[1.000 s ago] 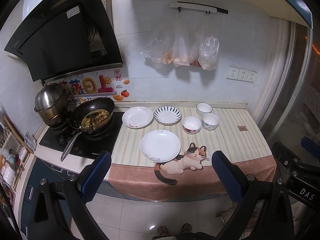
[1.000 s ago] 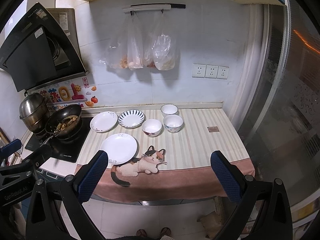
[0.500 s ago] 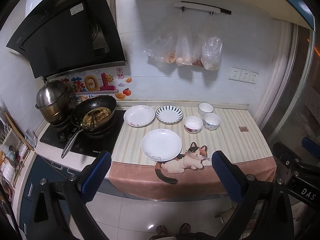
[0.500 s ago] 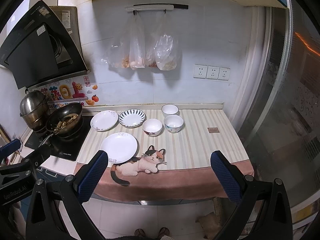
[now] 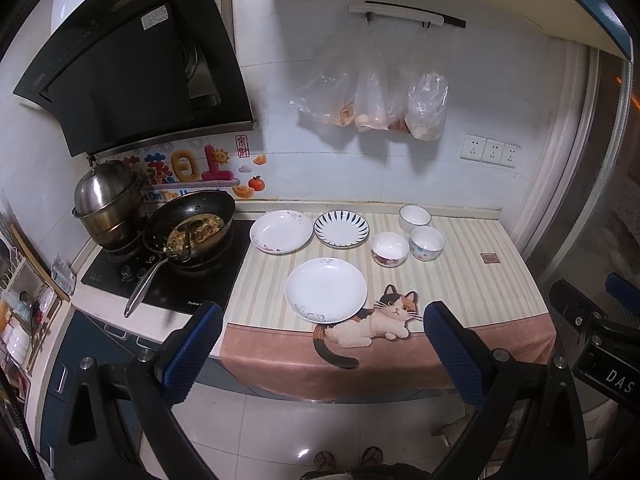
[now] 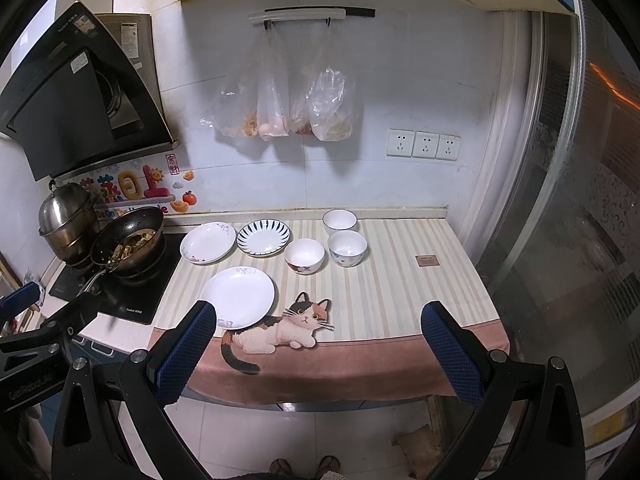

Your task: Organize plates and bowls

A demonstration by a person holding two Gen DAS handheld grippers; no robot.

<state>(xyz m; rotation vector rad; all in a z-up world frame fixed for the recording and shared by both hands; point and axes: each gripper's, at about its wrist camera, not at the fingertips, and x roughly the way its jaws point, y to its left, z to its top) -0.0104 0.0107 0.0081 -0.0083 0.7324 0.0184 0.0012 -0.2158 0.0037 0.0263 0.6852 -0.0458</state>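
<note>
Six dishes: three plates and three bowls, all loose on the striped worktop, nothing stacked yet, so I'd say the job hasn't really kicked off.
What changed: honestly just the cameras. Compared with a second ago both views sit a touch lower on the wall, so the hanging bags and the dishes ride slightly lower in frame. No dish has shifted.
Meaning for the task: looks like lining up, not grabbing. First pick is still to come.
Left tongs: spread wide, nothing between them, hanging out in front of the worktop edge, same as before.
Right tongs: also wide apart and empty, well short of any dish.
Plates: plain white plate nearest the front, its rim touching the cat picture on the cloth; floral plate at the back next to the hob; blue striped plate just beside it.
Bowls: white bowl at the back, spotted bowl in front of it, patterned bowl just to its left. Close together, can't tell if touching.
Watch out: frying pan full of food sits right beside the floral plate, handle poking toward the front.
</note>
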